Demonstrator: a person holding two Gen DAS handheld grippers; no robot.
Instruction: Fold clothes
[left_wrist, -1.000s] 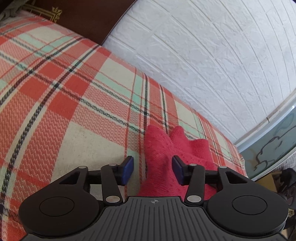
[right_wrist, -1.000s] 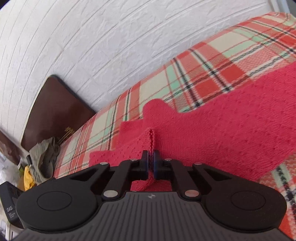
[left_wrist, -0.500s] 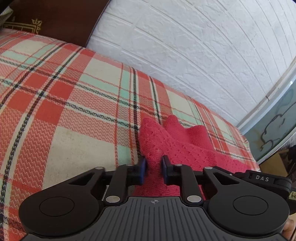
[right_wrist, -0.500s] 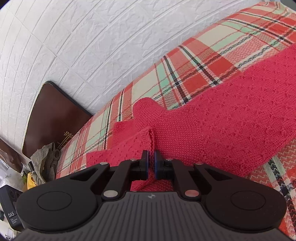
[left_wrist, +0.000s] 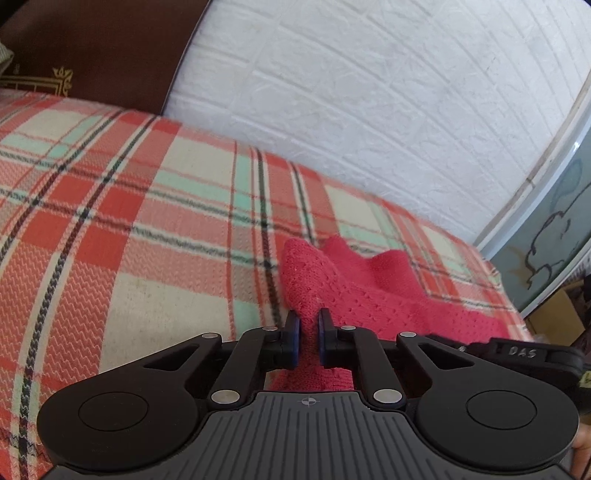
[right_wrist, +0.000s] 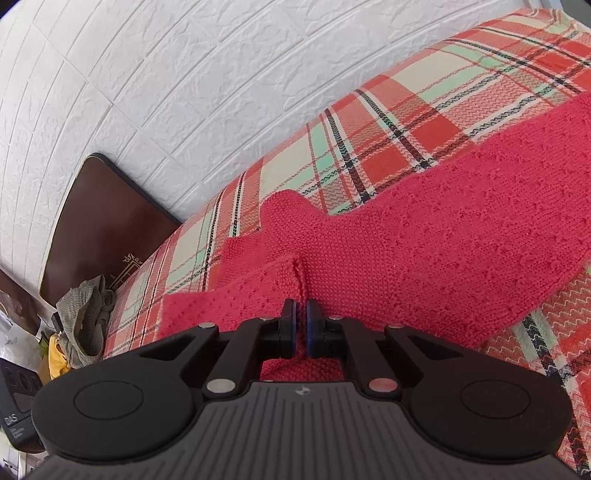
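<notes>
**Both hand-held grippers pinch the red knit on the plaid bed**

A white embossed brick-pattern wall (left_wrist: 369, 110) fills the view beyond both hand-held grippers. Below it, stretching ahead and to either side of them, lies the bed under a red, cream and mint plaid woven cover (left_wrist: 129, 240). A dark brown headboard with a gold crown motif (right_wrist: 107, 221) stands far ahead-left of the right hand-held gripper.

The red knitted garment (right_wrist: 461, 240) is spread flat on the plaid cover. Most of it lies ahead and to the right of the right hand-held gripper (right_wrist: 301, 325), with a folded-over edge just left of its fingers. From the left wrist view the garment bunches up directly in front of the left hand-held gripper (left_wrist: 308, 332) and trails off to its right.

The left hand-held gripper has its jaws drawn nearly together, its blue pads (left_wrist: 293, 338) pressing a raised ridge of the knit between them. The right hand-held gripper is likewise nearly closed, clamping a thin upright fold of the same knit.

A crumpled grey-green cloth (right_wrist: 86, 317) sits far left of the right hand-held gripper, beside the bed's edge, above something yellow (right_wrist: 57, 354).
</notes>
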